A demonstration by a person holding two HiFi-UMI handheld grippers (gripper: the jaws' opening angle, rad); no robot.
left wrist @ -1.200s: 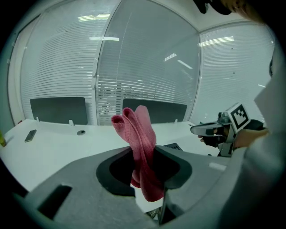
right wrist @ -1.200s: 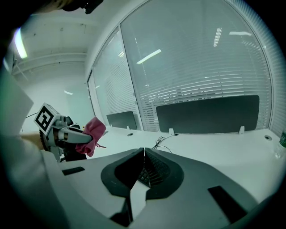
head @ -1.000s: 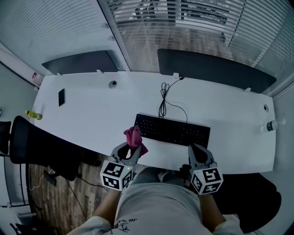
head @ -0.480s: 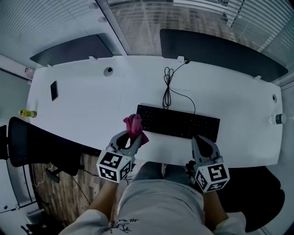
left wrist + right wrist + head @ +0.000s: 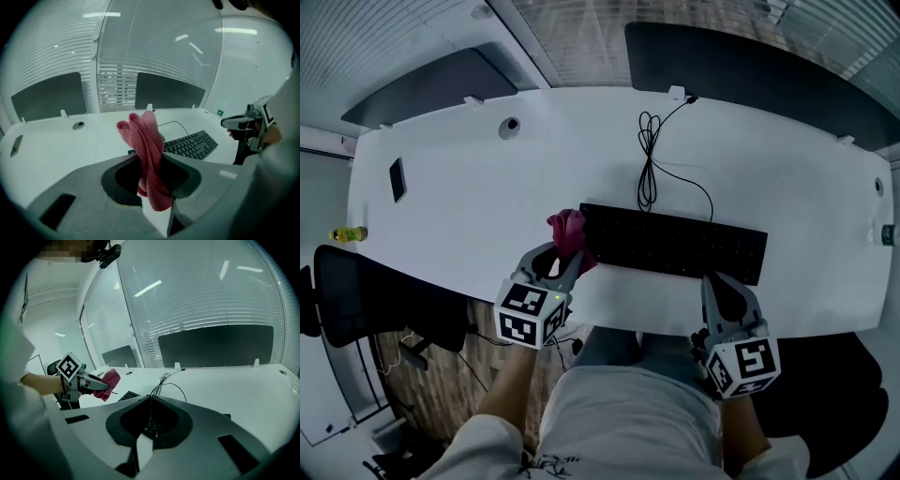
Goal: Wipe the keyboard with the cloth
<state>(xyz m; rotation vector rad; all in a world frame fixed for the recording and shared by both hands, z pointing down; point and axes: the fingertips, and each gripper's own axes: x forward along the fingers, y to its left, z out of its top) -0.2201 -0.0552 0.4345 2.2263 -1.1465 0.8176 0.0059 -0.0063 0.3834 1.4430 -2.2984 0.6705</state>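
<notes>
A black keyboard (image 5: 675, 242) lies across the white desk (image 5: 487, 206), its cable (image 5: 652, 159) coiled behind it. My left gripper (image 5: 563, 258) is shut on a pink cloth (image 5: 567, 232), which sticks up bunched between the jaws at the keyboard's left end. In the left gripper view the cloth (image 5: 147, 154) hides the jaw tips, with the keyboard (image 5: 192, 144) to its right. My right gripper (image 5: 719, 286) hovers at the desk's front edge, just in front of the keyboard's right part, shut on nothing. The right gripper view shows the jaw tips (image 5: 151, 398) together and the cloth (image 5: 108, 378) at left.
A phone (image 5: 397, 178) and a round grommet (image 5: 509, 125) are on the desk's left part. A yellow bottle (image 5: 347, 233) stands at the left edge, another bottle (image 5: 889, 234) at the far right. A black chair (image 5: 356, 291) is at left. Dark panels (image 5: 741, 47) line the back.
My left gripper has carried the cloth forward, closer to the keyboard's left end. The right gripper has stayed near the front edge, and the head view has shifted.
</notes>
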